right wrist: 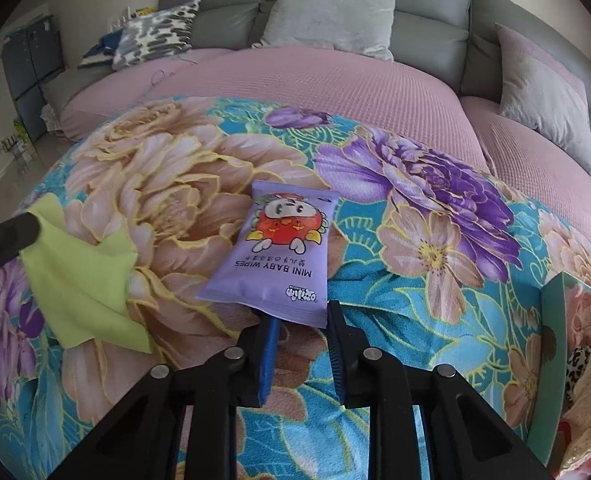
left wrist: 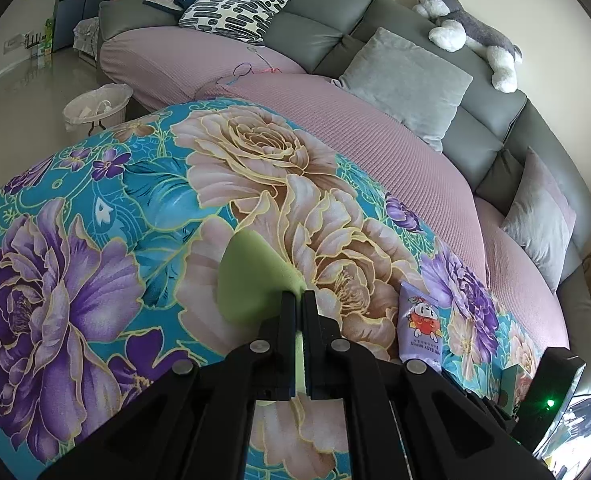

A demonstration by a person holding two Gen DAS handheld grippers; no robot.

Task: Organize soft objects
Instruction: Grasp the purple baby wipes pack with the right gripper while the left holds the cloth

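On floral cloth (right wrist: 435, 320): one wipes pack (right wrist: 279, 256) between spread right gripper (right wrist: 299, 312); left gripper (left wrist: 299, 300) pinching one green cloth (left wrist: 251, 276).

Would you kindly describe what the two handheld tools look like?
Both are black plastic with two straight fingers on angled linkage arms, joined by round silver pins. The right tool has ribbed blue pads inside its fingers. The left tool has dark pads.
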